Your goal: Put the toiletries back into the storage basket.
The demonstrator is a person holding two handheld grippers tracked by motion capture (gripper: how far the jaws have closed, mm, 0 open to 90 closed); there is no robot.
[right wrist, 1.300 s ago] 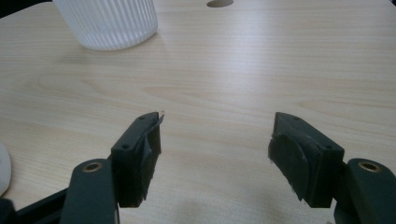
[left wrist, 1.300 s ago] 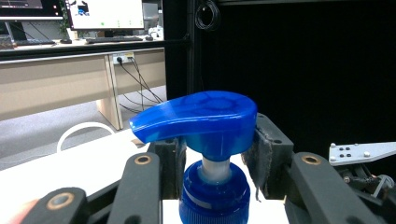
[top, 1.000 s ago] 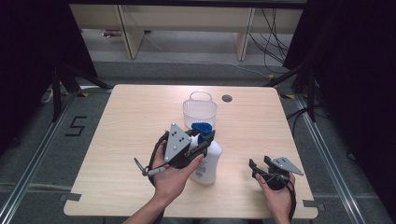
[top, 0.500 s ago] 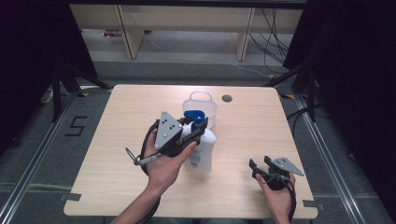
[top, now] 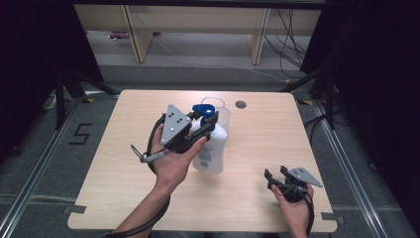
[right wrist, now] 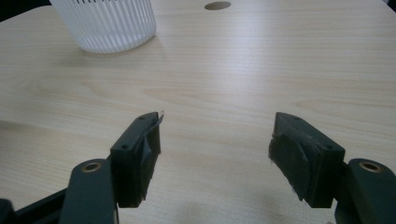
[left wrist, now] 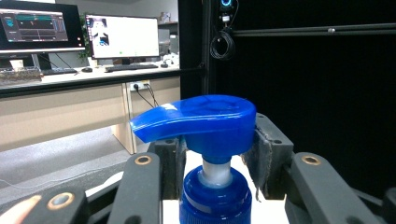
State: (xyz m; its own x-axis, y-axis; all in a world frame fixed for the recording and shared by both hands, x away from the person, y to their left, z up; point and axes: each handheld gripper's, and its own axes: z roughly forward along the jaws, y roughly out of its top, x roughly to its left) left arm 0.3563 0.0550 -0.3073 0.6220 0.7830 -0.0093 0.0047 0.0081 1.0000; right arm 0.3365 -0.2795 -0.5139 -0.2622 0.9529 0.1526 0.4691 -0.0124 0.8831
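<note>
A white pump bottle (top: 212, 148) with a blue pump head (top: 202, 109) hangs slightly tilted just above the table's middle. My left gripper (top: 206, 122) is shut on its neck. In the left gripper view the two pads (left wrist: 264, 156) press either side of the blue collar (left wrist: 215, 203), under the pump head (left wrist: 201, 120). A clear ribbed cup (top: 221, 113) stands right behind the bottle. My right gripper (top: 276, 177) rests low at the table's front right, open with nothing between its jaws (right wrist: 217, 149).
The wooden table (top: 124, 168) has a round cable hole (top: 240, 104) near its far edge, also seen as the hole (right wrist: 217, 5) beside the ribbed cup (right wrist: 105, 23). Black stands and cables lie on the floor around the table.
My left gripper has lifted the pump bottle and carried it up and left in the high view, closer to the cup. The right hand has stayed put.
</note>
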